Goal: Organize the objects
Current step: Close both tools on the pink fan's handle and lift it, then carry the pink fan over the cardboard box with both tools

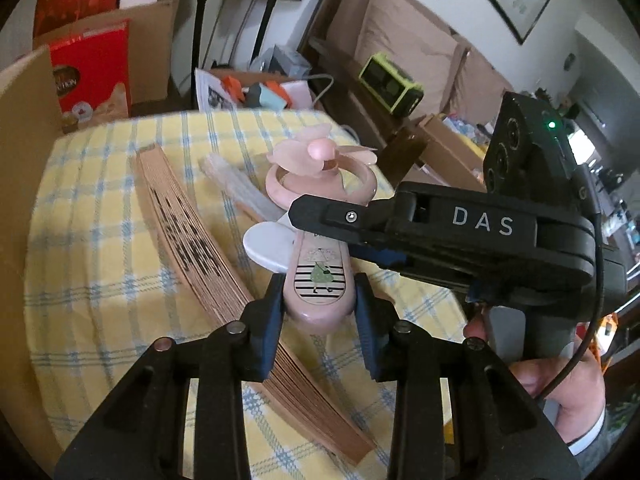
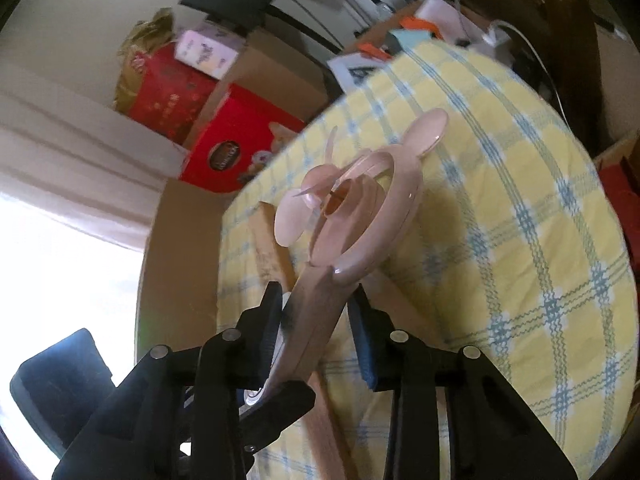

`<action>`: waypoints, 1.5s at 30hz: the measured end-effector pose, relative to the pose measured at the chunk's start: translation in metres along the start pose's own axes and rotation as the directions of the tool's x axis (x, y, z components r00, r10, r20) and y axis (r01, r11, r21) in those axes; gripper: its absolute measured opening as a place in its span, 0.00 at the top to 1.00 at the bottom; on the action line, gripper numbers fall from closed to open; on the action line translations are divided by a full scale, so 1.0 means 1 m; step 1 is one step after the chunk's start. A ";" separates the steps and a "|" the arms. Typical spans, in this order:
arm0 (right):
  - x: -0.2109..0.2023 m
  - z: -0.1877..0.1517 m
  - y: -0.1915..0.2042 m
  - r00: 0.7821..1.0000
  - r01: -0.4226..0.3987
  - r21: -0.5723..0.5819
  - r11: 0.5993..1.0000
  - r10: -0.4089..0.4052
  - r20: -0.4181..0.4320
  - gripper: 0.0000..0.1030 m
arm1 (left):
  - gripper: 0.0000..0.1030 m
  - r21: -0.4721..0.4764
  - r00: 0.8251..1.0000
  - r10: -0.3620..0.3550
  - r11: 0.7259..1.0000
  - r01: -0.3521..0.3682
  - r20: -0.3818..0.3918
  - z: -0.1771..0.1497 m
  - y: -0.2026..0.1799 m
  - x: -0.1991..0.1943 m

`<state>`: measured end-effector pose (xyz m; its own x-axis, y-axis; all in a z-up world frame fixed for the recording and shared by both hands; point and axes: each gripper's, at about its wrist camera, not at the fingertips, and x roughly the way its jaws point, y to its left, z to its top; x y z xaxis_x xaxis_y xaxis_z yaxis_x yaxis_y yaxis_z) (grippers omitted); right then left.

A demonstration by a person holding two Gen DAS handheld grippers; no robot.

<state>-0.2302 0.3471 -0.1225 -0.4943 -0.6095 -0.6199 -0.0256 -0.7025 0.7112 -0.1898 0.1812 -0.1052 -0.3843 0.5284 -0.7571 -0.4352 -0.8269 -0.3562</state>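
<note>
Progress is early: your left tongs (image 1: 318,294) clamp the base of the pink fan (image 1: 318,240) above the counter (image 1: 100,240), your right tongs (image 2: 316,312) straddle its handle without clearly closing, and the folded wooden fan (image 1: 208,256) lies unsorted.

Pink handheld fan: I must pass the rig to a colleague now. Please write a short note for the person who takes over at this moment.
Left gripper: shut on the lower end of the pink fan handle.
Right gripper: around the same handle, nearer the fan head; its pads look close, but contact is unclear.
The fan is between both grippers, above the yellow checked cloth.
The folded wooden fan and a clear plastic sleeve lie on the cloth.
Done: pink fan picked up.
Left: choose one holder, release the other, place the fan and tidy the other two things.
</note>
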 end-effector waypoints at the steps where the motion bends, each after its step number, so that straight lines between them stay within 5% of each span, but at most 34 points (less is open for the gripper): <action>1: -0.003 0.000 0.008 1.000 0.000 -0.020 1.000 0.000 0.006 0.68 | 0.70 0.001 1.000 0.001 1.000 -0.001 0.014 0.001 -0.001 -0.006; 11: -0.017 -0.002 0.102 0.998 -0.056 -0.180 0.982 0.059 0.015 0.69 | 0.70 0.002 0.987 0.064 0.998 -0.065 0.147 0.011 0.012 -0.089; 27: 0.043 -0.048 0.214 0.987 -0.144 -0.326 0.934 0.111 -0.116 0.69 | 0.70 -0.103 0.966 0.171 0.983 -0.154 0.193 -0.019 0.096 -0.178; 38: 0.117 -0.096 0.265 0.972 -0.133 -0.428 0.894 0.033 -0.234 0.69 | 0.69 -0.220 0.965 0.219 0.958 -0.183 0.147 -0.060 0.164 -0.201; 45: 0.141 -0.113 0.277 0.966 -0.054 -0.522 0.851 -0.088 -0.243 0.69 | 0.69 -0.251 0.971 0.215 0.950 -0.183 0.105 -0.075 0.184 -0.193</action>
<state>-0.2086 0.0252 -0.0509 -0.2645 -0.6162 -0.7419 0.4585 -0.7571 0.4653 -0.1348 -0.0872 -0.0654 -0.5518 0.3556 -0.7543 -0.1388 -0.9311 -0.3374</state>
